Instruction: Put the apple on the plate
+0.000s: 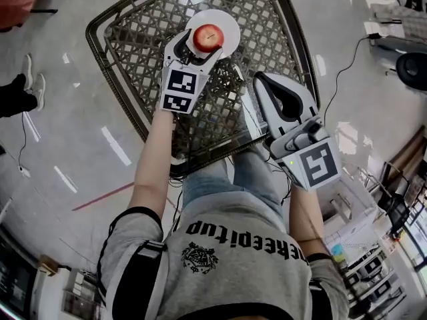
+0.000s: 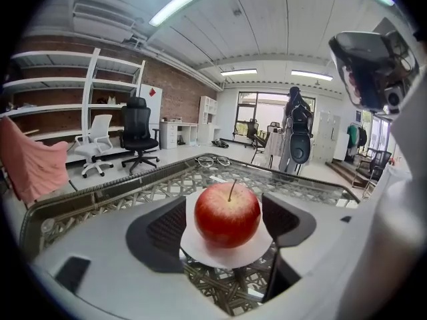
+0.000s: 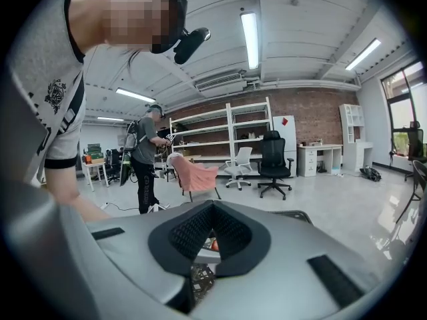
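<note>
- Head view: the apple (image 1: 208,37) sits on the white plate (image 1: 230,24) on the lattice table (image 1: 273,25), between the jaws of the left gripper (image 1: 199,45). The right gripper (image 1: 262,80) hangs over the table's near edge, well apart from the plate.
- Left gripper view: the jaws stand wide, flanking the apple, with a slim gap at the left pad.
- Right gripper view: the jaws are pressed together, tip to tip.

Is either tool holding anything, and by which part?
Nothing is held. The apple rests on the plate between the open jaws of the left tool; the right tool is shut, empty.
</note>
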{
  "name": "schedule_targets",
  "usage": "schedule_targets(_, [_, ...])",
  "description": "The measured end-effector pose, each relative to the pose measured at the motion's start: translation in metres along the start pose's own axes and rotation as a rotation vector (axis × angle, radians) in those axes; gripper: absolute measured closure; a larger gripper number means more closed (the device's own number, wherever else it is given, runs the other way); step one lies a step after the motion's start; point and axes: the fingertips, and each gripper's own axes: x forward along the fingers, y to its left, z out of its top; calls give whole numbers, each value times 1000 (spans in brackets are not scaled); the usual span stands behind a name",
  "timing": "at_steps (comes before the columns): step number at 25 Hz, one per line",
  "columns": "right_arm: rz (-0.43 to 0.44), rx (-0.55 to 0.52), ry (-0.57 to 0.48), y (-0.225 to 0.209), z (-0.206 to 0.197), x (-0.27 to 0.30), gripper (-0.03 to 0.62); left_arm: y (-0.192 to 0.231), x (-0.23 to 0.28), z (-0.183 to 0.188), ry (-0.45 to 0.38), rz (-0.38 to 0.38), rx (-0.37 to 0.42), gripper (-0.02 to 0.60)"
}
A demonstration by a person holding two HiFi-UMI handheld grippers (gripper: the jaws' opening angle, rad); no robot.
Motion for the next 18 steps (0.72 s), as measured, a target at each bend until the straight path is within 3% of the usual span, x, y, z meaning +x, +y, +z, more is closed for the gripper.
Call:
schedule_targets(5, [26, -15, -21, 11, 4, -7, 597, -5, -18, 8, -31, 12, -16, 203])
schedule_targets(15, [98, -23, -69, 17, 13, -25, 597, -13, -63, 39, -104, 154, -44, 517])
schedule_targets(18, [114, -22, -92, 19, 20, -36, 597, -26, -81, 57, -134, 171, -31, 545])
